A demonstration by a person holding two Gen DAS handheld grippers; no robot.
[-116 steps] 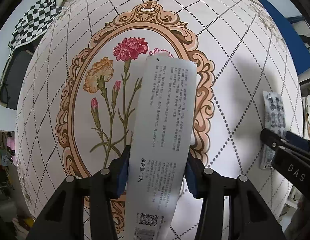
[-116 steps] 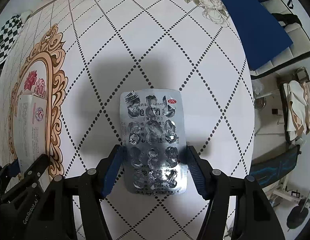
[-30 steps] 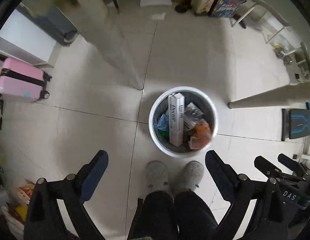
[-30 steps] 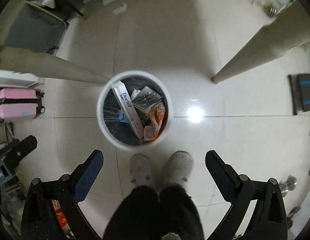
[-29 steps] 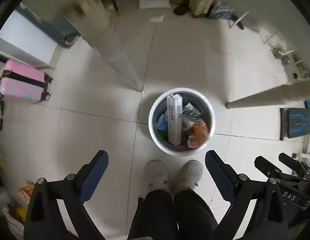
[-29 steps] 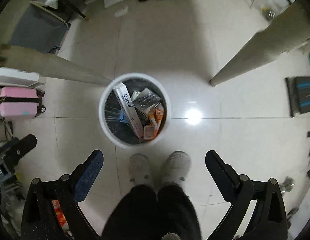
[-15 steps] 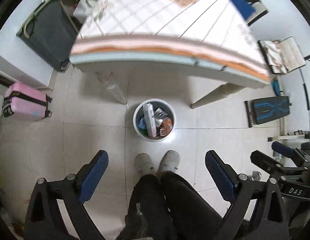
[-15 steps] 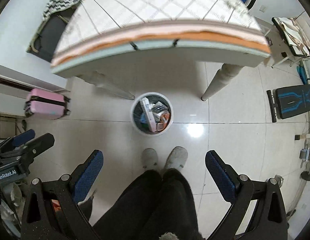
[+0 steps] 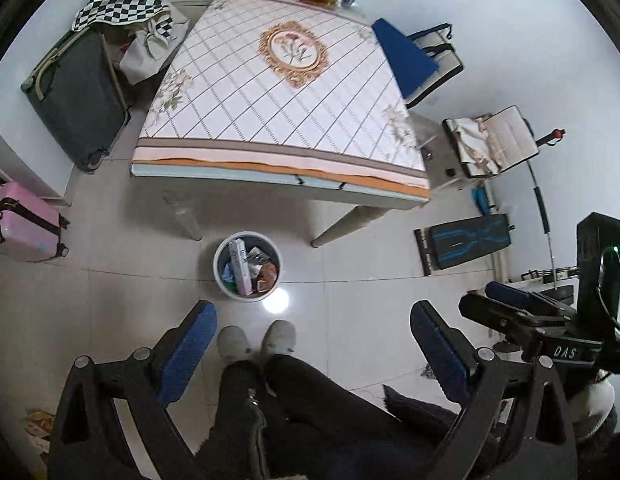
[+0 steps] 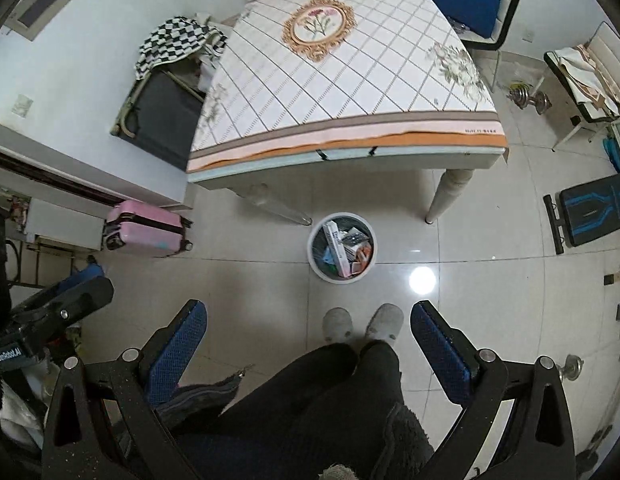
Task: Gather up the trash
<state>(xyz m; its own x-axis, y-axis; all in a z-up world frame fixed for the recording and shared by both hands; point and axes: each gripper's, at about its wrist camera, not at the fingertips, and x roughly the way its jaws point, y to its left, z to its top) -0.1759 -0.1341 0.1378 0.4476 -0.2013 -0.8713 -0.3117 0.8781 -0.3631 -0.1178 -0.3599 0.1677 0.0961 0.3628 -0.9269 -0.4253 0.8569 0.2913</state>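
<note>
Both grippers are hanging high over the floor, the left gripper [image 9: 311, 344] and the right gripper [image 10: 309, 340] each with jaws spread wide and nothing between them. The trash bin [image 9: 248, 271] is sitting on the tiled floor just in front of the person's slippers [image 10: 363, 323], near the table leg [image 10: 445, 194]; it is holding a white carton [image 10: 337, 249] standing on end (plus crumpled wrappers beside it). The tabletop [image 10: 349, 80] is showing only its patterned cloth.
</note>
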